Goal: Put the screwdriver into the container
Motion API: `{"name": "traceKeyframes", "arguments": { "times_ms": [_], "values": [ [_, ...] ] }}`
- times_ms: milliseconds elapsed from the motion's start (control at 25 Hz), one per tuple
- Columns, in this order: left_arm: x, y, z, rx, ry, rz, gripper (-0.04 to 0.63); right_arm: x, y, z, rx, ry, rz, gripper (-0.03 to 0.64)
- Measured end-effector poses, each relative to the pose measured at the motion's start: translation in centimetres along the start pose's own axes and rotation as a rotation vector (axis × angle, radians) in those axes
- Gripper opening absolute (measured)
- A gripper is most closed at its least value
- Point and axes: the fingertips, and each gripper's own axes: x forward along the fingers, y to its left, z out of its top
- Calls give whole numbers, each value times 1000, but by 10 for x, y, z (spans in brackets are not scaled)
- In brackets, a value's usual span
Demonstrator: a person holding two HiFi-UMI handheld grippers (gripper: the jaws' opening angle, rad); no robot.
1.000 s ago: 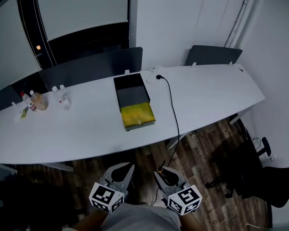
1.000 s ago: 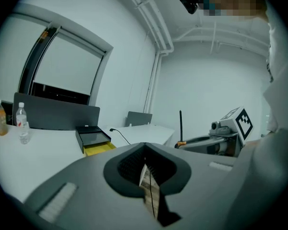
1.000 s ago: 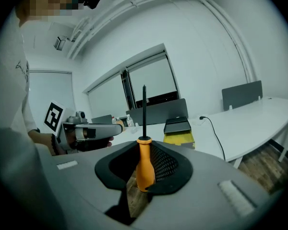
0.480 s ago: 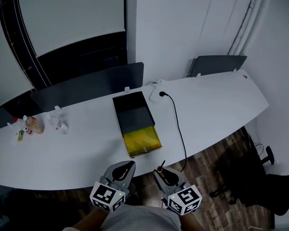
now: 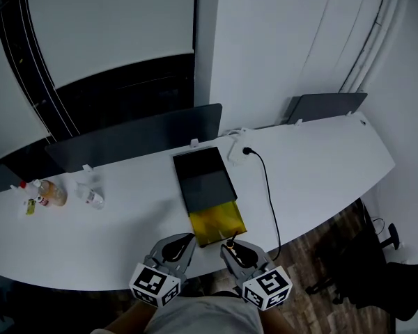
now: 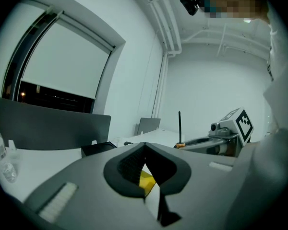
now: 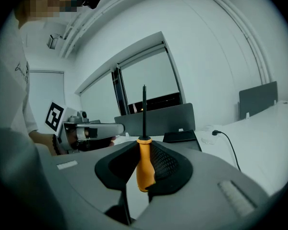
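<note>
The right gripper [image 5: 231, 248] is clamping its jaws on the orange handle of a screwdriver [image 7: 145, 163], whose thin black shaft is standing upright above the pads. It is hovering over the near edge of the curved white table [image 5: 320, 165], just in front of the container [image 5: 203, 176], so the screwdriver [image 5: 230, 242] is sitting outside it. The container is a long black open box lying on the table, with something yellow [image 5: 219, 221] filling its near end. The left gripper [image 5: 182, 245] is hovering beside the right one, its jaws meeting at the tips with nothing between them. Each gripper is carrying a cube printed with black-and-white square markers. A black cable [image 5: 268, 193] is running from a white plug block down off the table edge, and a few small bottles [image 5: 52, 193] are standing far to the left; their labels are too small to read.
</note>
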Motion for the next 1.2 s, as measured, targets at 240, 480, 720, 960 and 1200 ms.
{"name": "traceKeyframes", "arguments": {
  "times_ms": [240, 480, 720, 960, 1200],
  "values": [
    [7, 2, -2, -15, 2, -8, 1, 3, -3, 0, -6, 20, 4, 87],
    [13, 8, -1, -28, 13, 26, 2, 14, -14, 8, -20, 41, 41, 87],
    [30, 18, 10, -45, 4, 97, 0, 27, -33, 20, -50, 82, 110, 87],
    [46, 25, 8, -68, 15, 161, 2, 43, -52, 22, -98, 149, 180, 87],
    [57, 34, 1, -87, 19, 220, 2, 56, -64, 15, -180, 214, 235, 87]
  ]
}}
